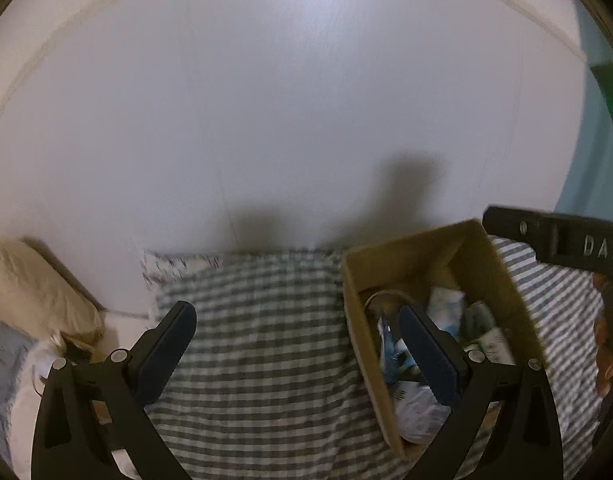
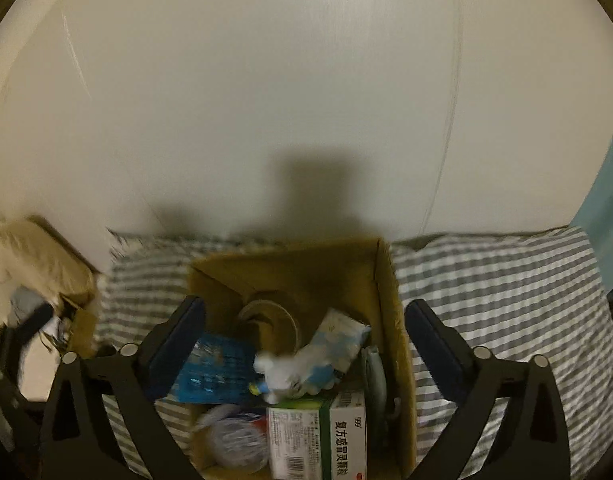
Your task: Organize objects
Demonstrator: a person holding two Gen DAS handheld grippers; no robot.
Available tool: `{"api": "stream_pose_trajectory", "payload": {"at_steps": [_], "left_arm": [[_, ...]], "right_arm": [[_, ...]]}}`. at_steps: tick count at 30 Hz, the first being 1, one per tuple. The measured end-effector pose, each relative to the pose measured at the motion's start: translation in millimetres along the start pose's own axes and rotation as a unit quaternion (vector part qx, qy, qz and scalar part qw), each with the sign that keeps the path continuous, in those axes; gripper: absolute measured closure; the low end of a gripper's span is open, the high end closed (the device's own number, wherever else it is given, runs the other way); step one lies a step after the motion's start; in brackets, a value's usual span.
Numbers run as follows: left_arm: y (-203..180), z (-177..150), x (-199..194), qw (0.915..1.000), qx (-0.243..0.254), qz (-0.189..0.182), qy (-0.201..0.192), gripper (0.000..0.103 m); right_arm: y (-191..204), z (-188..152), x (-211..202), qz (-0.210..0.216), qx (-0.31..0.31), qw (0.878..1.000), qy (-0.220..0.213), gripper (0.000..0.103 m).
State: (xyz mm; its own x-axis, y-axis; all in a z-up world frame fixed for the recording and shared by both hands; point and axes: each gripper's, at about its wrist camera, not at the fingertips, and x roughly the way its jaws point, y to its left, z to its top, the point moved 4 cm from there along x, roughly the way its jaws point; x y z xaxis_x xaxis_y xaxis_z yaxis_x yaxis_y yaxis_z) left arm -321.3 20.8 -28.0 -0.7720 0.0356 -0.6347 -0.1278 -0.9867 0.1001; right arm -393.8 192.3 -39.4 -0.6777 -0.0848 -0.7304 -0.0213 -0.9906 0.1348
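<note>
Grey-white checked bedding is backed by a pale wall. Brown cardboard box, w/ green-white medicine carton at 6 o'clock inside, sits between the right gripper jaws, spread wide, nothing held. Left gripper is likewise spread, empty. Risk: box tipped on soft bedding if its wall gets clipped; frames blurred.

"DA" embossed on black gripper body, "999" and "复方感冒灵颗粒" on green-white medicine box
</note>
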Motion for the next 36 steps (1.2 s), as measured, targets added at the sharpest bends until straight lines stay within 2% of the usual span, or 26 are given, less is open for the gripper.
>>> {"api": "stream_pose_trajectory", "payload": {"at_steps": [3, 10, 15, 20, 22, 24, 26, 29, 32, 34, 36], "left_arm": [[-1.1, 15.5, -40.5, 0.9996, 0.005, 0.001, -0.027, 0.000], [6.0, 27.9, -136.6, 0.9963, -0.032, -0.021, -0.077, 0.000], [7.3, 23.8, -197.3, 0.9905, -0.047, -0.025, -0.127, 0.000], [3.6, 5.2, -233.5, 0.9866, -0.052, -0.021, -0.153, 0.000], [2.0, -6.5, -239.7, 0.9846, -0.060, -0.029, -0.161, 0.000], [2.1, -17.8, -243.1, 0.9837, -0.064, -0.020, -0.166, 0.000], [5.5, -29.0, -245.3, 0.9815, -0.078, -0.005, -0.175, 0.000], [5.3, -49.9, -249.1, 0.9808, -0.077, -0.011, -0.179, 0.000], [2.0, -73.4, -243.7, 0.9809, -0.054, 0.015, -0.186, 0.000], [-2.2, -88.4, -234.9, 0.9847, -0.033, 0.015, -0.170, 0.000], [-2.8, -102.8, -227.8, 0.9866, -0.033, 0.021, -0.158, 0.000]], "right_arm": [[7.5, 13.0, -48.4, 0.007, 0.001, 0.999, -0.035, 0.000], [10.4, 24.3, -173.8, -0.005, -0.015, 0.994, -0.106, 0.000], [5.5, 9.3, -248.9, -0.022, -0.033, 0.988, -0.146, 0.000], [4.0, -25.4, -297.2, -0.034, -0.057, 0.979, -0.194, 0.000], [-1.5, -43.2, -307.5, -0.044, -0.055, 0.975, -0.211, 0.000], [-6.9, -54.8, -309.3, -0.058, -0.052, 0.973, -0.216, 0.000], [-11.0, -67.7, -303.3, -0.080, -0.052, 0.972, -0.214, 0.000], [-18.1, -92.7, -287.2, -0.104, -0.046, 0.969, -0.218, 0.000], [-20.7, -111.8, -267.5, -0.098, -0.046, 0.972, -0.208, 0.000], [-16.3, -129.1, -257.0, -0.102, -0.066, 0.970, -0.210, 0.000], [-15.2, -140.6, -252.4, -0.099, -0.074, 0.969, -0.212, 0.000]]}}
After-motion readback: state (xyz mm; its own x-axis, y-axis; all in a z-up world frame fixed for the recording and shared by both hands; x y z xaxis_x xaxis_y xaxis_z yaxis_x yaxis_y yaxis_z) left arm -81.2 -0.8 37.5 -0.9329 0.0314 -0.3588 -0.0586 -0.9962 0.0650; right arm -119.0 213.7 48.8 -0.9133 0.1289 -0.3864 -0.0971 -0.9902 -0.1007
